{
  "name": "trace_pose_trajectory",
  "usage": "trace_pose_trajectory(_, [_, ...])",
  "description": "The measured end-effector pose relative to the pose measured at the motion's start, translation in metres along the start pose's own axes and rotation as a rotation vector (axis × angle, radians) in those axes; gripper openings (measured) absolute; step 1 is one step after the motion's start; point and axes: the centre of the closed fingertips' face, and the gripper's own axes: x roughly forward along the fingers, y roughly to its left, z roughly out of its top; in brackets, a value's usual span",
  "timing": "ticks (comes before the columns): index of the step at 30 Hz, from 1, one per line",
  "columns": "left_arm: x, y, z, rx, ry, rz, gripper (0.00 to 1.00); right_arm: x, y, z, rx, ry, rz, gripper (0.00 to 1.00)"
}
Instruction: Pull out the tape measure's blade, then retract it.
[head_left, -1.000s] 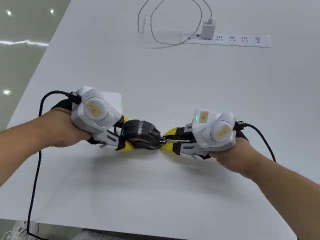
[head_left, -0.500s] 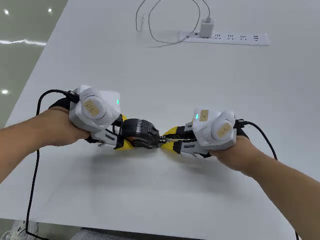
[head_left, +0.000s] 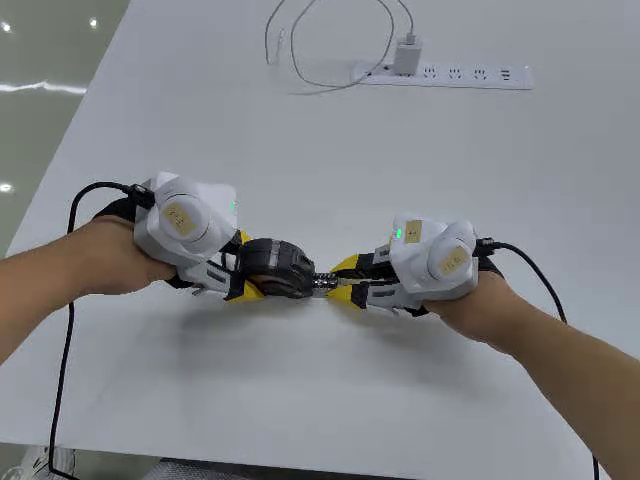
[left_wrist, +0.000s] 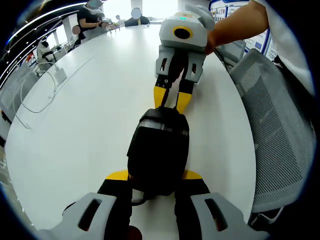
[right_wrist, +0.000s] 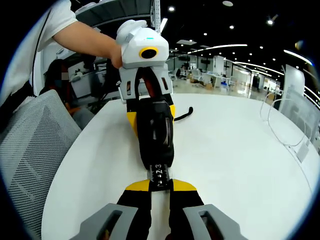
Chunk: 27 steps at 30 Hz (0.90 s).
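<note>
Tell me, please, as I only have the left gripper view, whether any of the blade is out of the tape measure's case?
Observer: Yes. In the right gripper view a short stretch of blade, with printed numbers, shows just outside the case.
Operator: Thank you. Does the right gripper have hold of it?
Observer: It does. The right gripper is shut on the blade, whose end sits between its yellow fingers.
Operator: And what does the head view add?
Observer: There a black cable runs from the left gripper and off the near edge of the table.
</note>
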Motion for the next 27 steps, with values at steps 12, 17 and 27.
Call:
trace_pose_trajectory(12, [0.000, 0.000, 0.000, -0.002, -0.002, -0.005, 0.28, -0.011, -0.002, -0.008, 0.013, 0.013, -0.006, 0.08])
trace_pose_trajectory(17, [0.001, 0.001, 0.000, -0.001, 0.000, -0.005, 0.28, -0.015, -0.002, -0.010, 0.014, 0.019, -0.009, 0.08])
trace_pose_trajectory(27, [0.001, 0.001, 0.000, 0.000, 0.002, -0.004, 0.28, -0.022, -0.003, -0.015, 0.015, 0.032, -0.016, 0.08])
